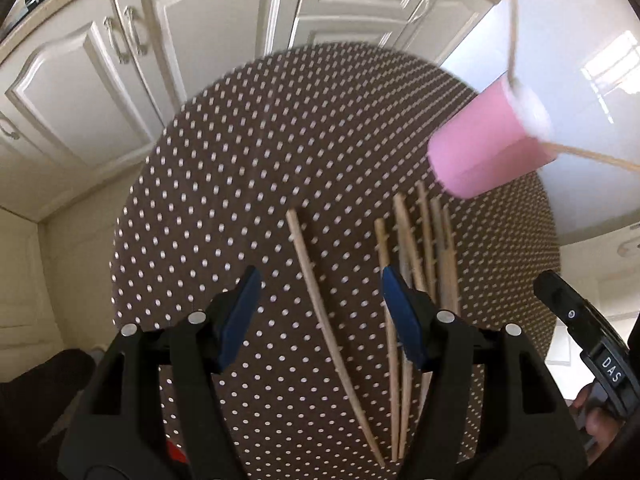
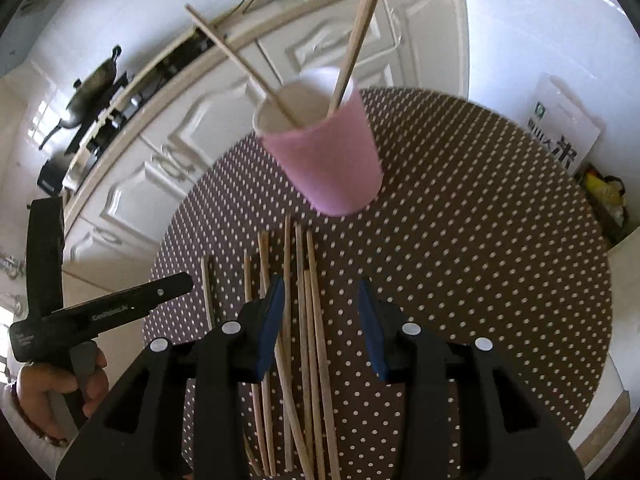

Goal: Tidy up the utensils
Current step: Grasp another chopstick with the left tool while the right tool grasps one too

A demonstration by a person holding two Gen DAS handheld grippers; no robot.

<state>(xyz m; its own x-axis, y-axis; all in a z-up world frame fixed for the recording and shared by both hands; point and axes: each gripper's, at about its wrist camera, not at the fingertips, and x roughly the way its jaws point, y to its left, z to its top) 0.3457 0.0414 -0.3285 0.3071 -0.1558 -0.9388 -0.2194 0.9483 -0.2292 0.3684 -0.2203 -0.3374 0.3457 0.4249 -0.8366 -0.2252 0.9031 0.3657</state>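
Several pale wooden chopsticks [image 2: 304, 340] lie on a round brown white-dotted tablecloth [image 2: 480, 260], near a pink paper cup [image 2: 332, 160] holding two more. Cream kitchen cabinets [image 1: 100, 92] stand behind. The left gripper [image 1: 320, 316] and right gripper [image 2: 322, 328] hang unclenched, grasping nothing.

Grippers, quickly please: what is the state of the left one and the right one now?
Left gripper: open, holding nothing, above a single chopstick.
Right gripper: open, holding nothing, above the chopsticks on the table.

Black tongs [image 1: 320, 312], blue pads [image 2: 276, 320], silver screws; white "DAS" label.
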